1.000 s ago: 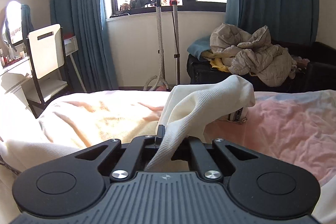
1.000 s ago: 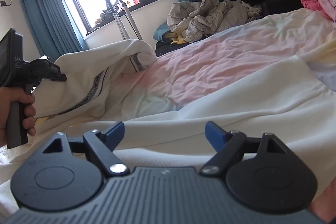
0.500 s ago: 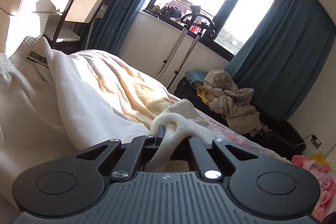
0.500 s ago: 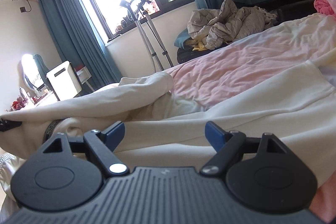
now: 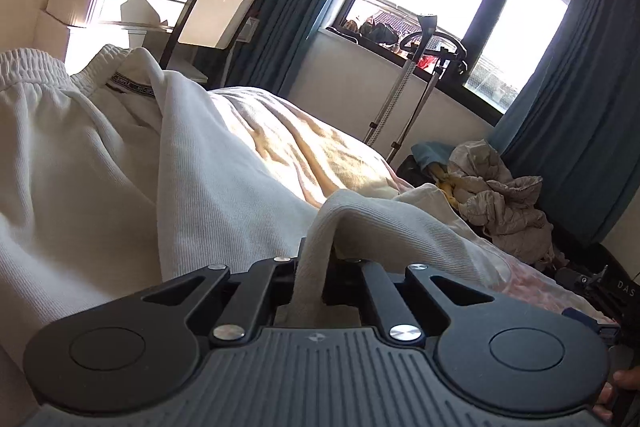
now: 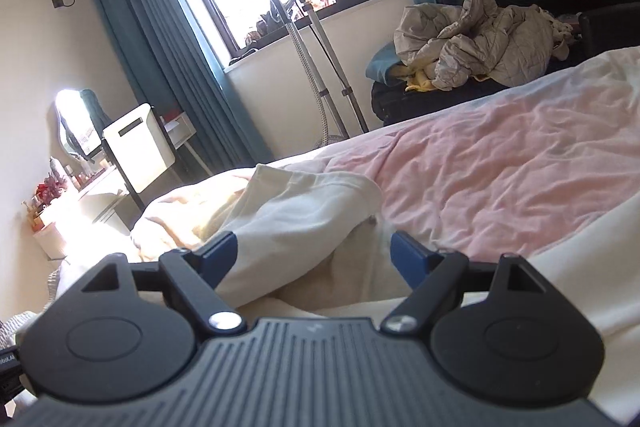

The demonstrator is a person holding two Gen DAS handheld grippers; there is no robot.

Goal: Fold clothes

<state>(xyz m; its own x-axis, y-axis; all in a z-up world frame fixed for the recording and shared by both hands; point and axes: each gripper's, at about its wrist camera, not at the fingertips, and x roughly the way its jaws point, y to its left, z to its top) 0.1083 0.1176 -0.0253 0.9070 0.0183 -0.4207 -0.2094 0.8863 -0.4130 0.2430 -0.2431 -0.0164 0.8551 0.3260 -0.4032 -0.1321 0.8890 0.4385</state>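
A cream-white garment (image 5: 120, 179) with an elastic waistband and a printed neck tape lies spread over the bed. My left gripper (image 5: 318, 261) is shut on a ribbed fold of that garment, which rises from between its fingers. In the right wrist view the same garment (image 6: 304, 227) lies bunched just ahead of my right gripper (image 6: 314, 253), which is open, its blue pads (image 6: 408, 257) wide apart with cloth lying between and below them. The right gripper also shows at the lower right edge of the left wrist view, held by a hand (image 5: 622, 385).
The bed carries a pink and yellow sheet (image 6: 500, 167). Beyond it stand a garment steamer (image 6: 316, 67), a white chair (image 6: 138, 147) by a dressing table, and a dark sofa piled with a beige quilted jacket (image 6: 480, 39). Teal curtains frame the window.
My left gripper has carried the held fold down and to the left, low over the bed, and turned its view. The right gripper has stayed open while its view swung left toward the bunched cloth.
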